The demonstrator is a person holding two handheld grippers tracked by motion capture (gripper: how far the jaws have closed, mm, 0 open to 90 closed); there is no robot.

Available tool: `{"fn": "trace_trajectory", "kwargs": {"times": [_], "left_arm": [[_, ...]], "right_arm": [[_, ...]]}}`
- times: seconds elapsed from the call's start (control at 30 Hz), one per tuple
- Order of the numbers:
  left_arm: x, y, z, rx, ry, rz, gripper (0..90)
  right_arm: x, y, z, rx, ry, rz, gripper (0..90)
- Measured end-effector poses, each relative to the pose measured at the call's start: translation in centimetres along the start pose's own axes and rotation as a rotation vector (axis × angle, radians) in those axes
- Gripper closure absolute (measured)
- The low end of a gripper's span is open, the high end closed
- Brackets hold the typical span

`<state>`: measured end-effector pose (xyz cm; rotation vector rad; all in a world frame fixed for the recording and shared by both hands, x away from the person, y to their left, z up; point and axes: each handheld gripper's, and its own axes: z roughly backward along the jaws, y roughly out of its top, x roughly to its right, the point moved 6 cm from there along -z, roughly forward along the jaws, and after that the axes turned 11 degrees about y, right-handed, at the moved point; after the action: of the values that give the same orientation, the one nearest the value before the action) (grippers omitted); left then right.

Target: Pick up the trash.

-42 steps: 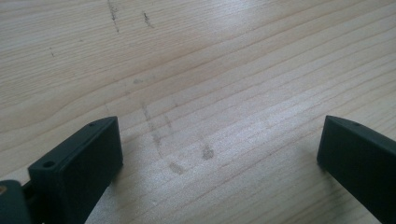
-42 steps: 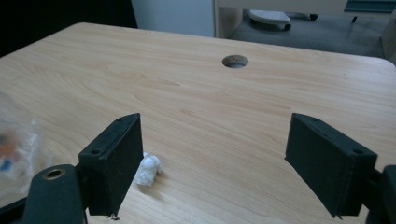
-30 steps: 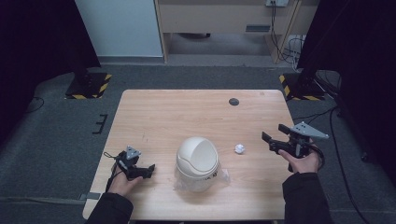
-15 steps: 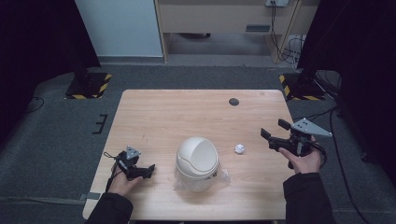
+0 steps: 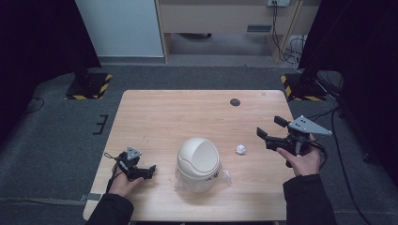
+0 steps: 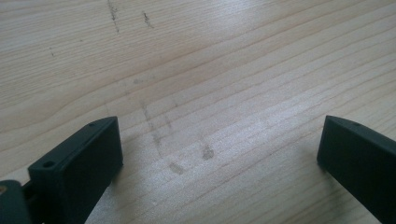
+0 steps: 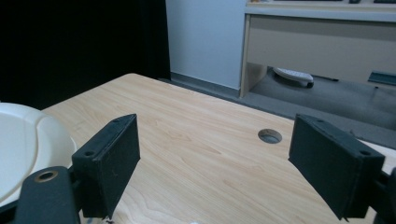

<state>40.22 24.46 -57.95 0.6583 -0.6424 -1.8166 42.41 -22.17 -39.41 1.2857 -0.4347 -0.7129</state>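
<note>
Right gripper (image 5: 271, 132), jaws wide and empty, has edged toward the paper ball (image 5: 241, 149) at its 8 o'clock, probably lining up a pickup; left gripper (image 5: 149, 170) idle, open, empty.

Right tongs (image 5: 271, 131) moved slightly left and nearer over the table (image 5: 159, 112), closing on the paper ball (image 5: 241, 149); jaws apart as before, nothing gripped.

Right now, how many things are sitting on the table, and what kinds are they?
White domed bin: 1
Crumpled paper ball: 1
Clear plastic bag under the bin: 1
Total: 3

The grippers are extra: left gripper and right gripper, both with jaws open and holding nothing.
</note>
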Motion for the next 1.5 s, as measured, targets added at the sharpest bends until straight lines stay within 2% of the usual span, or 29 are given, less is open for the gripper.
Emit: {"fn": "trace_trajectory", "kwargs": {"times": [0.13,0.4,0.77,0.83,0.93,1.1,1.2,1.5], "left_arm": [[0.0,0.0,0.0,0.000,0.000,0.000,0.0],[0.0,0.0,0.0,0.000,0.000,0.000,0.0],[0.0,0.0,0.0,0.000,0.000,0.000,0.0],[0.0,0.0,0.0,0.000,0.001,0.000,0.0],[0.0,0.0,0.0,0.000,0.001,0.000,0.0],[0.0,0.0,0.0,0.000,0.000,0.000,0.0],[0.0,0.0,0.0,0.000,0.000,0.000,0.0],[0.0,0.0,0.0,0.000,0.000,0.000,0.0]], "right_arm": [[-0.5,0.6,-0.2,0.003,0.018,0.020,16.5],[-1.5,1.5,-0.7,0.017,0.056,0.022,16.6],[-3.1,3.2,-1.8,0.022,0.125,0.052,17.2],[-3.5,3.6,-2.2,0.015,0.138,0.075,18.8],[-4.1,4.0,-2.7,0.027,0.159,0.071,18.8],[-4.9,3.9,-3.4,0.017,0.169,0.072,18.0],[-5.8,3.5,-3.9,0.007,0.202,0.069,18.1],[-7.3,2.2,-4.5,-0.040,0.249,0.070,18.1]]}}
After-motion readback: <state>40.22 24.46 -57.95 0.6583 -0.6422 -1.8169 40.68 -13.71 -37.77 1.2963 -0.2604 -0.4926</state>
